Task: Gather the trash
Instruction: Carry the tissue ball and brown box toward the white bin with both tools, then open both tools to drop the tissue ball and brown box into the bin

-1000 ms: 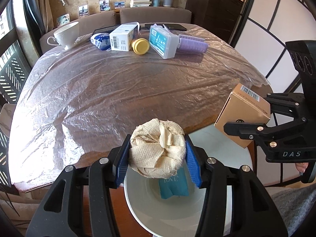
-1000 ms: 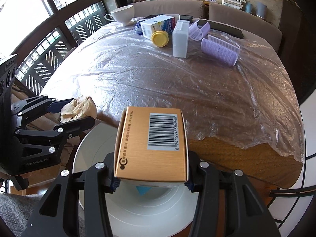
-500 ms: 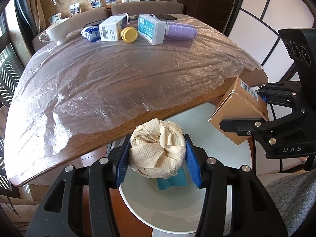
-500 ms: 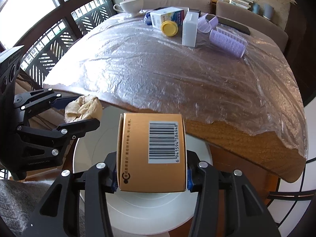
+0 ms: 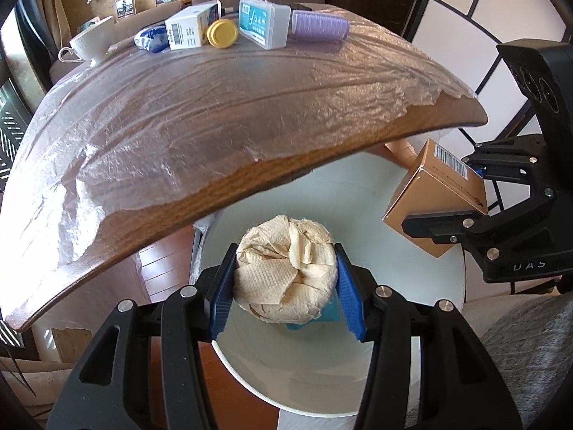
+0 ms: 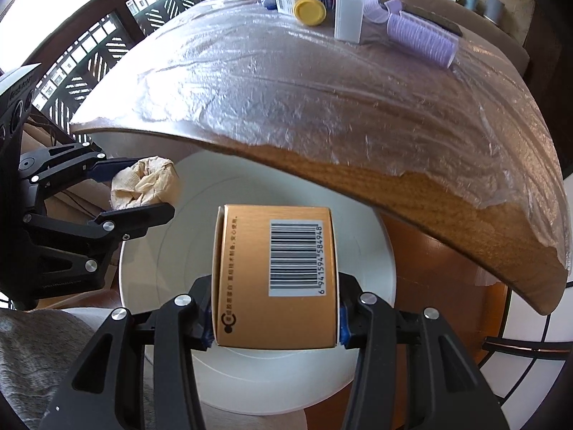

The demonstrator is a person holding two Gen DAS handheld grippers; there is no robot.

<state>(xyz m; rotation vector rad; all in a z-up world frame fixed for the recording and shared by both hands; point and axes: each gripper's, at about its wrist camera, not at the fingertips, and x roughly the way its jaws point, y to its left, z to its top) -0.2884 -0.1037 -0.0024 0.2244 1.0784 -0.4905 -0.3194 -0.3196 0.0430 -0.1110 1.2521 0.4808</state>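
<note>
My left gripper [image 5: 286,286] is shut on a crumpled beige paper towel [image 5: 284,268], held over the mouth of a white trash bin [image 5: 412,215] that stands on the floor below the table edge. A teal packet [image 5: 329,310] lies inside the bin under the wad. My right gripper [image 6: 275,317] is shut on a gold cardboard box [image 6: 250,272] with a barcode, also above the bin [image 6: 369,251]. In the left wrist view the box [image 5: 426,197] hangs at the bin's right side. The right wrist view shows the paper towel [image 6: 143,182] at the bin's left rim.
A wooden table [image 5: 250,175] covered with clear plastic film overhangs the bin. At its far end stand a white cup [image 5: 91,37], a white carton [image 5: 189,30], a yellow lid [image 5: 222,34], a clear case [image 5: 263,23] and purple rollers [image 5: 320,27]. A grey sleeve [image 5: 530,340] is at lower right.
Both grippers have sunk below the table edge with their loads. The bin mouth now fills more of each view and the tabletop has risen in the frames.
</note>
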